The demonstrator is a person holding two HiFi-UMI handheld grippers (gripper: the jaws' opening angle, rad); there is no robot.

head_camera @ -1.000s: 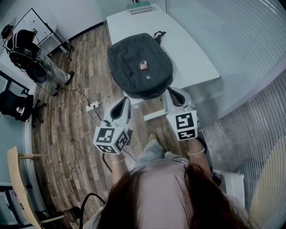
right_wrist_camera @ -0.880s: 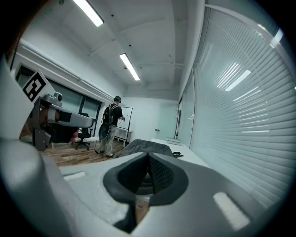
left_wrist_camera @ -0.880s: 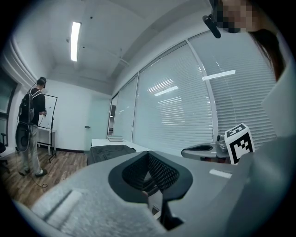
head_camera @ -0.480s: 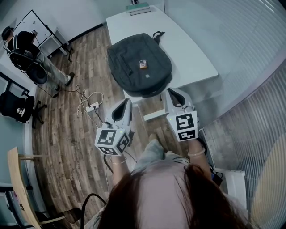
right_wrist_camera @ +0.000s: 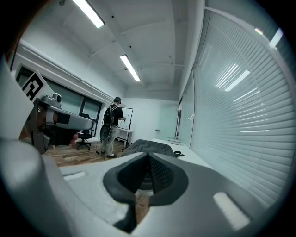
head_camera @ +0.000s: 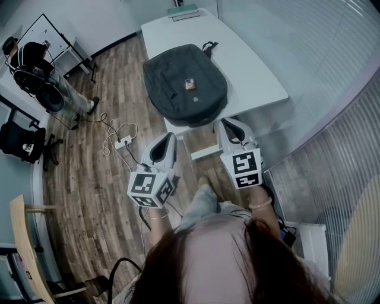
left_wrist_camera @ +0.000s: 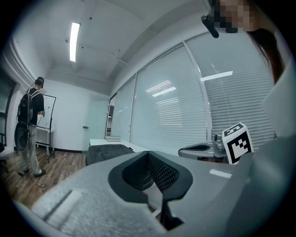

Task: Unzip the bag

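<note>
Short of the white surface (head_camera: 252, 68), holds left tool (head_camera: 168, 138) and right tool (head_camera: 226, 123) pressed together, empty, apart from the dark bag (head_camera: 185, 83).

- White table (head_camera: 249, 71): is lying at twelve o'clock; book stack (head_camera: 184, 9) is resting on its far end.
- Person (head_camera: 35, 65): is standing at ten o'clock, facing a whiteboard (head_camera: 44, 27).
- Power strip (head_camera: 123, 141): is lying on the wood floor (head_camera: 89, 196) at nine o'clock.
- Wooden chair (head_camera: 27, 249): is standing at eight o'clock.
</note>
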